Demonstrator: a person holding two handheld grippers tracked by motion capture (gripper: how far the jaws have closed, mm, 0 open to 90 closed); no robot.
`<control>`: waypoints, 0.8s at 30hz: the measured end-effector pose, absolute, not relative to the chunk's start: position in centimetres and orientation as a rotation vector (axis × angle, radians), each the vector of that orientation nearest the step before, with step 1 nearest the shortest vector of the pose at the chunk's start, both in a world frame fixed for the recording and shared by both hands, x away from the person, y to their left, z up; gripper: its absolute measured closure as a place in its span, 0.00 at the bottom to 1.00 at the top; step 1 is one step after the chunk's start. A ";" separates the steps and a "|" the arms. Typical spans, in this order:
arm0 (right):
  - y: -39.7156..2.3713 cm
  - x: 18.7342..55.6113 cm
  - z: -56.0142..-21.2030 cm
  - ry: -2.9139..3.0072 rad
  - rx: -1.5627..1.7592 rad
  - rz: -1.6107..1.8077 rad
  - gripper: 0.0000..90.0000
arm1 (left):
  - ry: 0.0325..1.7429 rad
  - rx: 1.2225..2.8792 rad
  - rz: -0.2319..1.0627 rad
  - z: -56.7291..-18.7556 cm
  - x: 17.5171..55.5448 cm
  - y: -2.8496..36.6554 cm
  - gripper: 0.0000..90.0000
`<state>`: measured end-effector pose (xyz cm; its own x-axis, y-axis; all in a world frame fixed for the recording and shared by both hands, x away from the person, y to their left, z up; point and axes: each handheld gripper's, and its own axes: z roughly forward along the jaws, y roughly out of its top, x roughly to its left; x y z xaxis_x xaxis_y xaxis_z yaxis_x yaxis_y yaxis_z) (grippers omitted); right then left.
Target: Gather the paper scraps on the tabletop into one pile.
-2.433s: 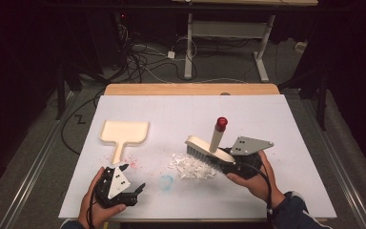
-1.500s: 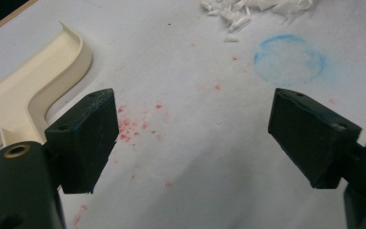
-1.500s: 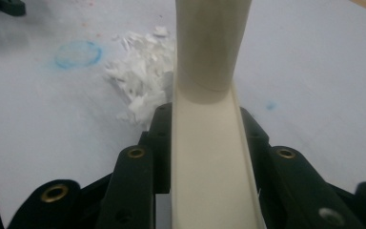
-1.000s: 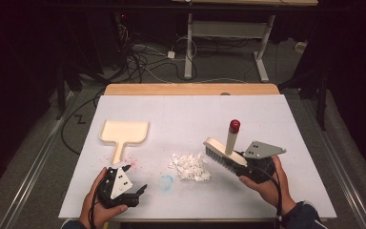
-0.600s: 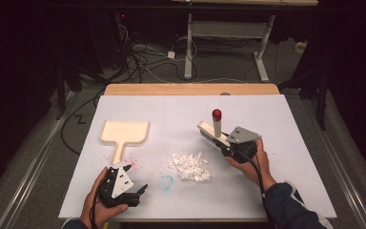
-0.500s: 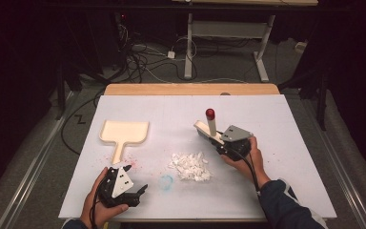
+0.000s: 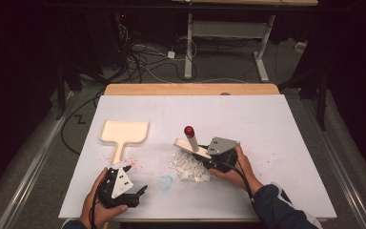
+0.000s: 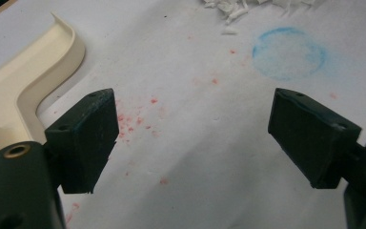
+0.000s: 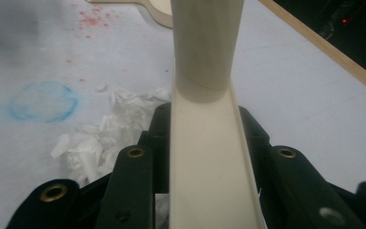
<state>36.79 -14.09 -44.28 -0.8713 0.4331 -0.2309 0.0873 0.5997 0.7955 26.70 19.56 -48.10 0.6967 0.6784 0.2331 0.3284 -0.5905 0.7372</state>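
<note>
brush [image 7: 191,144] in right gripper [image 7: 208,157], prob. over scraps [image 7: 188,166]

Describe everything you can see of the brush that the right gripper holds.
The brush is cream-coloured and looks like plastic. It has a long flat head and a round handle that rises at a slant and ends in a red knob. The right gripper is shut on the head, with a black jaw on each side. The head lies over the far edge of the white paper scraps, near the middle of the white table. The bristles cannot be made out.
</note>
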 end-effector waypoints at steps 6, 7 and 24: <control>-15.2 36.2 -43.1 2.376 0.430 1.184 0.75 | 0.761 2.223 0.664 -48.1 26.7 19.4 0.19; -15.4 36.2 -42.8 2.363 0.444 1.190 0.75 | 0.760 2.223 0.664 -48.1 26.7 19.4 0.19; -21.7 34.6 -39.2 2.290 0.600 1.209 0.75 | 0.762 2.220 0.673 -48.0 26.6 19.6 0.19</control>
